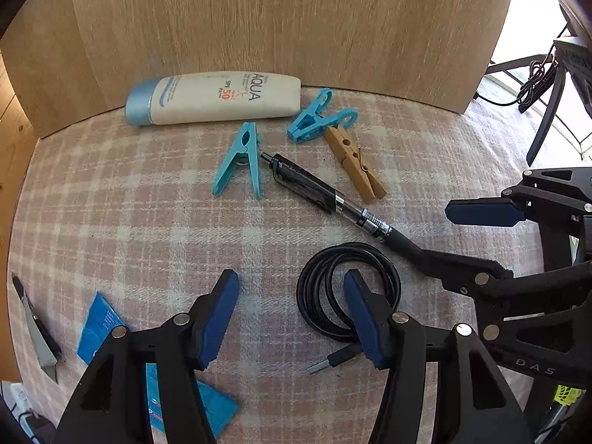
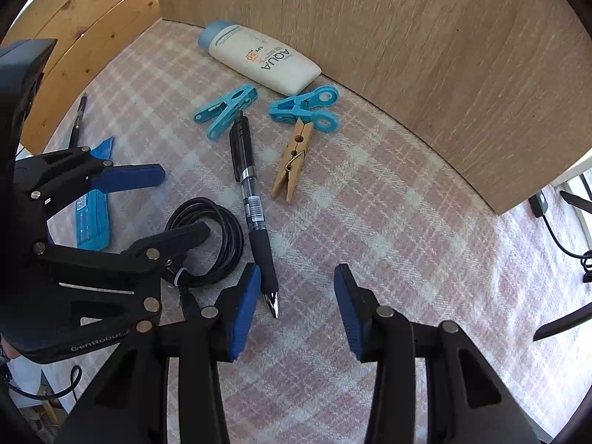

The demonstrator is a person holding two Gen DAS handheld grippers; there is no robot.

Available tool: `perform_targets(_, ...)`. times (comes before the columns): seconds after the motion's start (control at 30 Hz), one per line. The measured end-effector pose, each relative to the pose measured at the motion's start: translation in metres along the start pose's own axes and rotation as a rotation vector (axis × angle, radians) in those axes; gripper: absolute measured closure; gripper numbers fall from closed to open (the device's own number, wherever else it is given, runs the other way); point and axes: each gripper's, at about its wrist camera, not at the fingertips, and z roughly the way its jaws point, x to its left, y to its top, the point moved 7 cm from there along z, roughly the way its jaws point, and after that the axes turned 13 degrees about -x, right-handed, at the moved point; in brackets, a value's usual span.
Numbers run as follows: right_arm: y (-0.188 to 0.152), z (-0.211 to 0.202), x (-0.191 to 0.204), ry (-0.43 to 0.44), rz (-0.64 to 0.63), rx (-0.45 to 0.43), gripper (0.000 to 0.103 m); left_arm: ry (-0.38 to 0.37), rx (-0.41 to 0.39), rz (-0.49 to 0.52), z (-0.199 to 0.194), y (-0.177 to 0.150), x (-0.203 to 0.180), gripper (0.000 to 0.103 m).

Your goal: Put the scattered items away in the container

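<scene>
On the pink checked cloth lie a black pen (image 1: 333, 199) (image 2: 251, 192), a coiled black cable (image 1: 314, 296) (image 2: 231, 236), two blue pegs (image 1: 240, 162) (image 1: 318, 116), a wooden peg (image 1: 355, 162) and a sunscreen tube (image 1: 218, 98). My left gripper (image 1: 290, 285) (image 2: 185, 201) points down and is open; one finger stands over the coil, the other on bare cloth outside it. My right gripper (image 2: 298, 277) (image 1: 440, 233) is open over the pen's writing end. The metal tip lies between the pads, close to the left one. No container is in view.
A wooden board (image 1: 296, 18) stands upright right behind the tube and pegs. Blue packets (image 1: 100, 322) (image 2: 92, 218) and a slim dark tool (image 1: 37, 329) lie at the cloth's left side. Chair legs and cables (image 2: 577, 251) are off to the right.
</scene>
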Motion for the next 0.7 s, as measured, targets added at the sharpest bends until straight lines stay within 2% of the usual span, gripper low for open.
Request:
perform_targets(0.23,0.019,0.006,0.003,-0.003,-0.031,-0.007,0.062,0.007,-0.040,0.062,0.003,0.004,-0.002,0.049)
perform_targets(0.43,0.026,0.008,0.010,0.000,-0.064,-0.011,0.062,-0.001,-0.023,0.101,-0.007,-0.005,-0.003,0.066)
perform_targets(0.53,0.026,0.007,0.009,0.003,-0.062,0.007,0.062,0.002,-0.021,0.145,-0.009,-0.007,-0.009,0.066)
perform_targets(0.7,0.037,0.014,0.020,0.032,-0.044,0.011,0.061,-0.030,-0.034,0.136,-0.007,-0.004,-0.019,0.068)
